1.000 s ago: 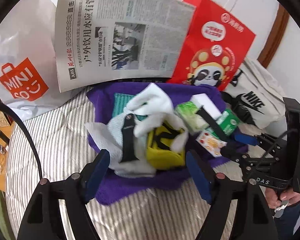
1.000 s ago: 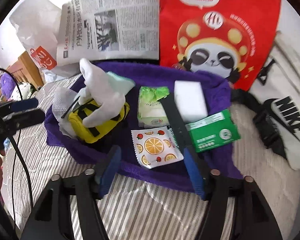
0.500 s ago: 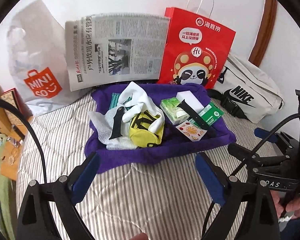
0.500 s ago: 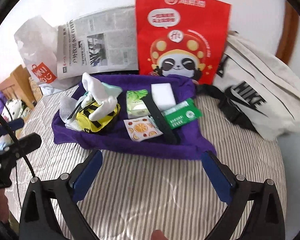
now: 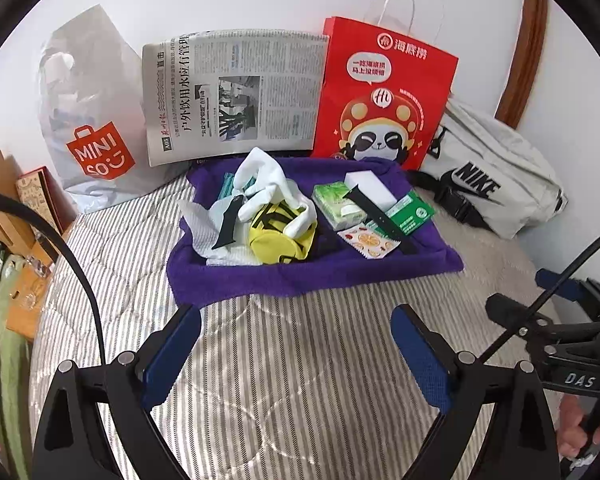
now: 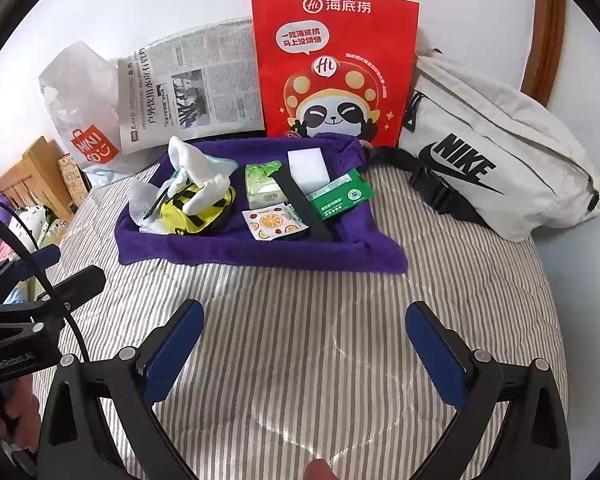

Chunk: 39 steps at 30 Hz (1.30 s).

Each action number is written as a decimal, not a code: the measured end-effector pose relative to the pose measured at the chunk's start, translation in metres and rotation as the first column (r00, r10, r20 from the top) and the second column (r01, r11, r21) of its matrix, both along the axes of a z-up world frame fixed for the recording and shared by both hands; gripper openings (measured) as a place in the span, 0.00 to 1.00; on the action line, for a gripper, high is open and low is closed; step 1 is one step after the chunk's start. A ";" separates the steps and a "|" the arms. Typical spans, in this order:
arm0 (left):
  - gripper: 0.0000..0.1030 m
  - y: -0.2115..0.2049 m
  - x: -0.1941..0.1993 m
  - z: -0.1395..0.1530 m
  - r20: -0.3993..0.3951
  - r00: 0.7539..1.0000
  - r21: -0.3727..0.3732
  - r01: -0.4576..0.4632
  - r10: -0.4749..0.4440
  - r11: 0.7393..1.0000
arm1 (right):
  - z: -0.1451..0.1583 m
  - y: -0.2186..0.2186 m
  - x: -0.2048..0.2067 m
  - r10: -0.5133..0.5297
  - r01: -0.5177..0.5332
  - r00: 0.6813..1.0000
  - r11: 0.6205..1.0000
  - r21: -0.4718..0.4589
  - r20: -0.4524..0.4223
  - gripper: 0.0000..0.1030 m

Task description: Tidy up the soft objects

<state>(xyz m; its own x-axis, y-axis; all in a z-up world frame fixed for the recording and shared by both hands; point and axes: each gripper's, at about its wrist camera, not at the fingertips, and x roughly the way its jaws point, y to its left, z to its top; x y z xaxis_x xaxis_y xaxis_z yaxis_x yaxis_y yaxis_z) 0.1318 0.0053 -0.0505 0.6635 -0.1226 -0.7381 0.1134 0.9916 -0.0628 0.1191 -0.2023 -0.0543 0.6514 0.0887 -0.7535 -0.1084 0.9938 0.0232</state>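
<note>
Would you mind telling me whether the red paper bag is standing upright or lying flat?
Upright. The red paper bag stands behind the purple towel, against the wall, handles pointing up.

left tool [image 5: 296,344]: black frame, blue pads | right tool [image 6: 305,340]: same

Left gripper [image 5: 296,344] jaws wide, empty; right gripper [image 6: 305,340] likewise.

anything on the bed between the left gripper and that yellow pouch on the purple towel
Nothing visible blocks the way: only bare striped bedding lies between the open left gripper and the purple towel. On the yellow pouch itself, though, a white sock is draped over the top.
</note>
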 end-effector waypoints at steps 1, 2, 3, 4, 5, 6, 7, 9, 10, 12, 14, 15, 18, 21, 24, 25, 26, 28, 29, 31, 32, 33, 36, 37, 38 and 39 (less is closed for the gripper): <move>0.93 0.000 0.000 0.000 -0.002 1.000 0.010 -0.004 0.004 1.000 | -0.001 0.000 0.000 -0.001 0.001 1.000 1.000 0.000 -0.003 0.97; 0.93 0.000 -0.001 0.000 -0.003 1.000 0.018 -0.011 0.011 1.000 | -0.001 -0.001 0.000 -0.003 0.003 1.000 1.000 0.000 -0.005 0.97; 0.93 0.001 -0.001 0.001 -0.002 1.000 0.018 -0.013 0.013 1.000 | -0.001 -0.002 -0.001 -0.006 0.006 1.000 1.000 0.003 -0.004 0.97; 0.93 0.003 -0.002 0.002 -0.002 1.000 0.012 -0.014 0.014 1.000 | -0.001 -0.002 -0.001 -0.010 0.010 1.000 1.000 0.005 -0.003 0.97; 0.93 0.004 -0.003 0.002 -0.003 1.000 0.006 -0.014 0.014 1.000 | -0.001 -0.003 -0.002 -0.017 0.017 1.000 1.000 0.007 -0.002 0.97; 0.93 0.005 -0.003 0.003 -0.004 1.000 0.002 -0.013 0.013 1.000 | -0.002 -0.004 -0.002 -0.022 0.022 1.000 1.000 0.009 -0.003 0.97; 0.93 0.005 -0.004 0.003 -0.005 1.000 -0.001 -0.013 0.013 1.000 | -0.002 -0.005 -0.002 -0.024 0.024 1.000 1.000 0.009 -0.004 0.97; 0.93 0.005 -0.005 0.002 -0.011 1.000 -0.004 -0.014 0.014 1.000 | -0.002 -0.006 -0.002 -0.033 0.033 0.999 0.999 0.004 -0.005 0.97; 0.93 0.005 -0.005 0.002 -0.012 1.000 -0.003 -0.014 0.014 1.000 | -0.002 -0.006 -0.002 -0.038 0.038 0.999 0.999 0.002 -0.004 0.97; 0.93 0.005 -0.005 0.003 -0.011 1.000 -0.002 -0.013 0.013 1.000 | -0.002 -0.007 -0.003 -0.041 0.041 0.999 0.999 0.001 -0.003 0.97; 0.93 0.004 -0.006 0.003 -0.013 1.000 -0.001 -0.010 0.010 1.000 | -0.002 -0.007 -0.004 -0.045 0.045 0.999 0.999 0.000 -0.004 0.97; 0.93 0.003 -0.007 0.003 -0.013 1.000 0.000 -0.009 0.009 1.000 | -0.002 -0.008 -0.004 -0.050 0.050 0.999 0.999 -0.003 -0.004 0.97; 0.93 0.001 -0.009 0.004 -0.014 1.000 0.010 -0.002 0.002 1.000 | 0.001 -0.008 -0.007 -0.060 0.060 0.998 0.998 -0.005 0.004 0.97; 0.93 -0.001 -0.011 0.006 -0.009 1.000 0.015 0.003 -0.003 1.000 | 0.004 -0.007 -0.010 -0.059 0.059 0.998 0.998 -0.011 0.013 0.97; 0.93 -0.001 -0.012 0.006 -0.010 1.000 0.013 0.003 -0.002 1.000 | 0.007 -0.005 -0.012 -0.060 0.061 0.998 0.998 -0.015 0.020 0.97; 0.93 0.000 -0.012 0.006 -0.013 1.000 0.011 0.003 -0.003 1.000 | 0.008 -0.005 -0.012 -0.059 0.059 0.998 0.998 -0.015 0.022 0.97; 0.93 0.000 -0.012 0.006 -0.013 1.000 0.012 0.003 -0.003 1.000 | 0.008 -0.004 -0.013 -0.056 0.056 0.998 0.998 -0.015 0.024 0.97; 0.93 0.001 -0.013 0.005 -0.014 1.000 0.017 0.000 0.000 1.000 | 0.009 -0.002 -0.014 -0.055 0.055 0.998 0.998 -0.022 0.025 0.97; 0.93 0.001 -0.013 0.005 -0.016 1.000 0.017 -0.001 0.001 1.000 | 0.009 -0.002 -0.014 -0.054 0.055 0.998 0.998 -0.025 0.026 0.97; 0.93 0.002 -0.013 0.005 -0.018 1.000 0.015 -0.002 0.003 1.000 | 0.009 -0.001 -0.015 -0.051 0.052 0.998 0.998 -0.026 0.028 0.97; 0.93 0.002 -0.013 0.005 -0.018 1.000 0.015 -0.001 0.002 1.000 | 0.010 -0.001 -0.016 -0.052 0.052 0.998 0.998 -0.026 0.029 0.97; 0.93 0.002 -0.013 0.005 -0.018 1.000 0.015 -0.001 0.001 1.000 | 0.010 0.000 -0.016 -0.050 0.051 0.998 0.998 -0.026 0.029 0.97; 0.93 0.003 -0.013 0.004 -0.020 1.000 0.020 -0.002 0.002 1.000 | 0.010 0.001 -0.016 -0.049 0.050 0.998 0.998 -0.030 0.026 0.97; 0.93 0.003 -0.013 0.004 -0.022 1.000 0.021 -0.004 0.005 1.000 | 0.009 0.002 -0.016 -0.046 0.047 0.999 0.998 -0.032 0.026 0.97; 0.93 0.003 -0.013 0.003 -0.024 1.000 0.020 -0.005 0.005 1.000 | 0.009 0.002 -0.017 -0.044 0.045 0.999 0.998 -0.033 0.025 0.97; 0.93 0.004 -0.013 0.003 -0.026 1.000 0.019 -0.004 0.004 1.000 | 0.009 0.002 -0.017 -0.045 0.045 0.999 0.998 -0.034 0.025 0.97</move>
